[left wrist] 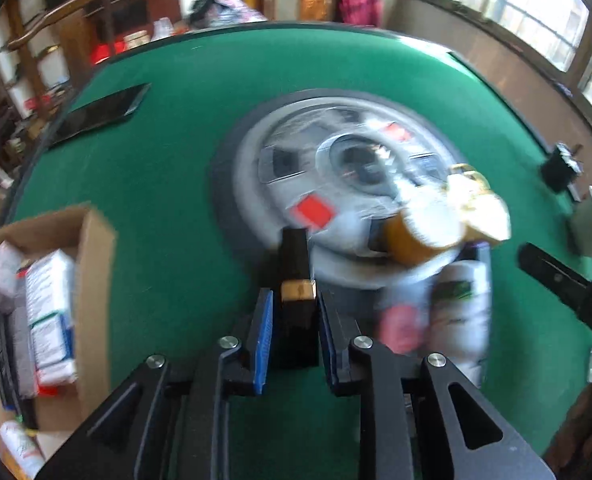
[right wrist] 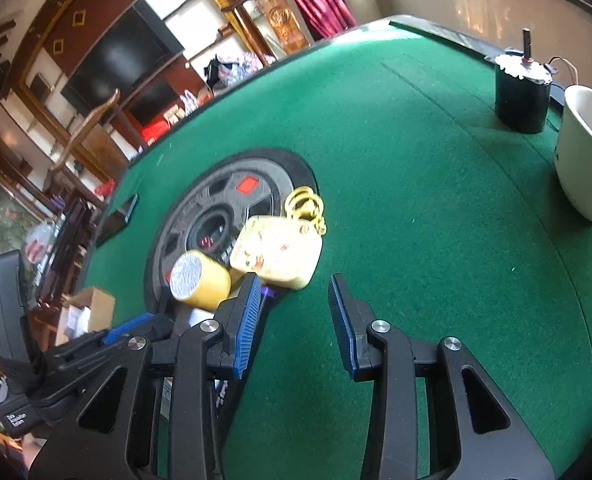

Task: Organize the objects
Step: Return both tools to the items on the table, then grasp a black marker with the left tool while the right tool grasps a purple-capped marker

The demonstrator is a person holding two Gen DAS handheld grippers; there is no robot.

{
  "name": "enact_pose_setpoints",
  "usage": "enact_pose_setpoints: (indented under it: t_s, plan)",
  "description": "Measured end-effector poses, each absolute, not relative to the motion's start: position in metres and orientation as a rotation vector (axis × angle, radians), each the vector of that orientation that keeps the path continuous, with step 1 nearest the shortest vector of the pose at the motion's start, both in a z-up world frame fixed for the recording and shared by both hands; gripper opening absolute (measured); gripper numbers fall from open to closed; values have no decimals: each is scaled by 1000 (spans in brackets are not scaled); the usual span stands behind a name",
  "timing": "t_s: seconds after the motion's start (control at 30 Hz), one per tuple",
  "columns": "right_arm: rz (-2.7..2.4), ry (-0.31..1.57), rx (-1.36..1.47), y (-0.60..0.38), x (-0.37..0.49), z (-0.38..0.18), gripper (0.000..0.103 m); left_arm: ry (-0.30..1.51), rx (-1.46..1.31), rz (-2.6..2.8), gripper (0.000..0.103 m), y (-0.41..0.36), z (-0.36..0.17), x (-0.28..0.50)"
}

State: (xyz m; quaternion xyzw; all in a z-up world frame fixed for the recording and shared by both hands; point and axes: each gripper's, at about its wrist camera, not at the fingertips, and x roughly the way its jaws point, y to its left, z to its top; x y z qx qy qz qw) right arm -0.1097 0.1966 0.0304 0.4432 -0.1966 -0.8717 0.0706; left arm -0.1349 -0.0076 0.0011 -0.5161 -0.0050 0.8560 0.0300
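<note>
- Left gripper [left wrist: 294, 312]: blue-padded jaws drawn in narrow and clamped on a black stick-shaped item [left wrist: 296, 280], held lengthwise between the pads and pointing forward over the green felt table [left wrist: 168, 184].
- Black stick-shaped item: slim, rectangular in section, matte black, with one gold band across its middle just ahead of the pads; the far end reaches the rim of the round centre panel [left wrist: 252, 148]. What it is exactly cannot be told.
- Right gripper [right wrist: 292, 308]: jaws standing wide apart, nothing between them, over bare felt.
- Yellow cylinder [right wrist: 202, 282]: lying on its side at the near rim of the centre panel, pale flat end toward the right wrist camera, just left of the right gripper's left finger.
- Cream case [right wrist: 278, 254]: flat, rounded corners, small printed motifs, gold ring handle [right wrist: 305, 204] at its far end; touching the yellow cylinder.
- White bottle [left wrist: 461, 308]: lying to the right of the left gripper, heavily blurred; a pink object [left wrist: 399, 326] beside it, unidentifiable.
- Cardboard box [left wrist: 92, 280]: open, at the left of the table, holding white printed packets [left wrist: 52, 312].
- Black phone [left wrist: 100, 114]: flat on the felt, far left.
- Black cylinder device [right wrist: 521, 96]: upright at the far right edge, beside a white bowl [right wrist: 575, 160].
</note>
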Motion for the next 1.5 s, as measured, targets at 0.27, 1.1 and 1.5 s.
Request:
enact_pose_setpoints:
  t_s: [0.27,1.1,1.5]
  plan:
    - [-2647,-360,1444,167,-102,19,35,-143,-1509,2671,21,-27,0,-122]
    - [-2573,-82,1394,119,-87,20,35,-136,-1465,2702,21,-27,-2,-122]
    - [-2669,-30,1255,130,-79,39,14,-275,-1425,2690,16,-41,1,-121]
